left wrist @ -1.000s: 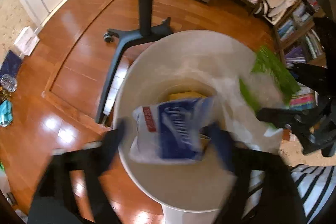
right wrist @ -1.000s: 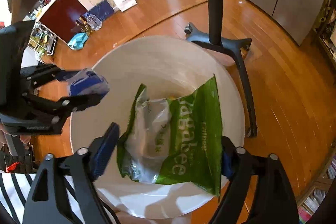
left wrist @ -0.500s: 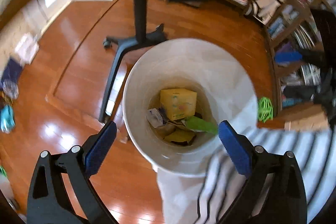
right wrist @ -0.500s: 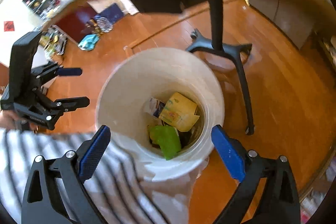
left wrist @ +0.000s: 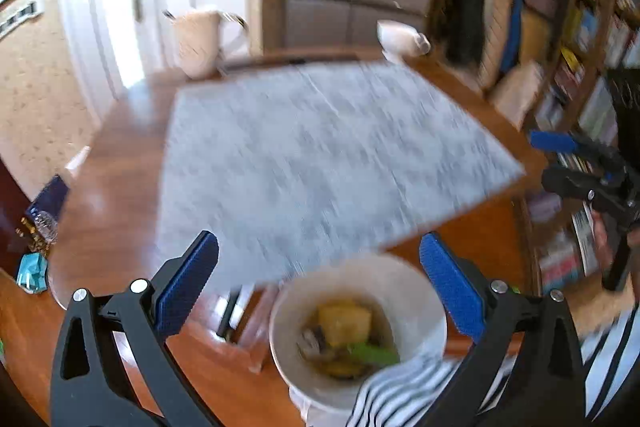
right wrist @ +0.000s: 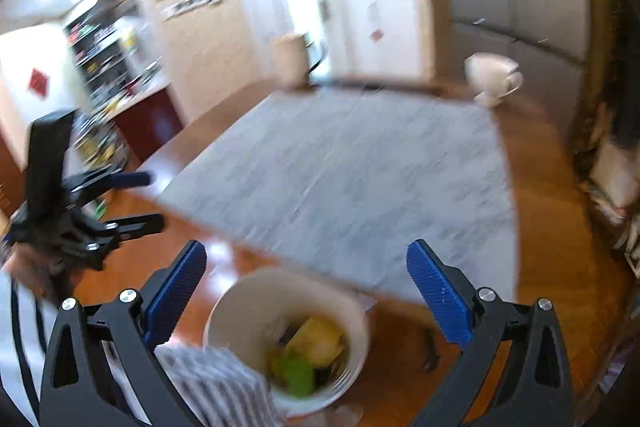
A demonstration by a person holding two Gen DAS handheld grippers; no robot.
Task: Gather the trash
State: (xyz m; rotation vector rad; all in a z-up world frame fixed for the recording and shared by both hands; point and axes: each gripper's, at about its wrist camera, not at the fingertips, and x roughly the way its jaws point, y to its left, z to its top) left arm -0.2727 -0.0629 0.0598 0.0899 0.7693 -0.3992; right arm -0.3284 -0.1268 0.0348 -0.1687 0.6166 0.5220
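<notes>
A white bin [left wrist: 428, 291] stands on the wooden floor below the table edge. Inside lie a yellow box [left wrist: 344, 323], a green wrapper [left wrist: 372, 353] and other blurred scraps. My left gripper [left wrist: 320, 287] hangs well above the bin, its jaws opening wide with nothing between them. My right gripper [right wrist: 306, 291] is also high over the bin [right wrist: 224, 307], jaws opening and nothing between them; the yellow box [right wrist: 320, 339] and green wrapper [right wrist: 296, 373] show below it. Each gripper shows in the other's view: the right gripper [left wrist: 576, 163] and the left gripper [right wrist: 120, 203].
A round wooden table [left wrist: 100, 187] carries a grey mat [left wrist: 320, 155], a white jug [left wrist: 198, 43] and a white cup [left wrist: 400, 35] at its far side. Bookshelves [left wrist: 580, 67] line the right. A striped sleeve [left wrist: 400, 395] overlaps the bin's near rim.
The blue-and-white packet and the green bag left the jaws and fell into the bin. Both grippers rose and tilted up, so the tabletop now fills the views.
</notes>
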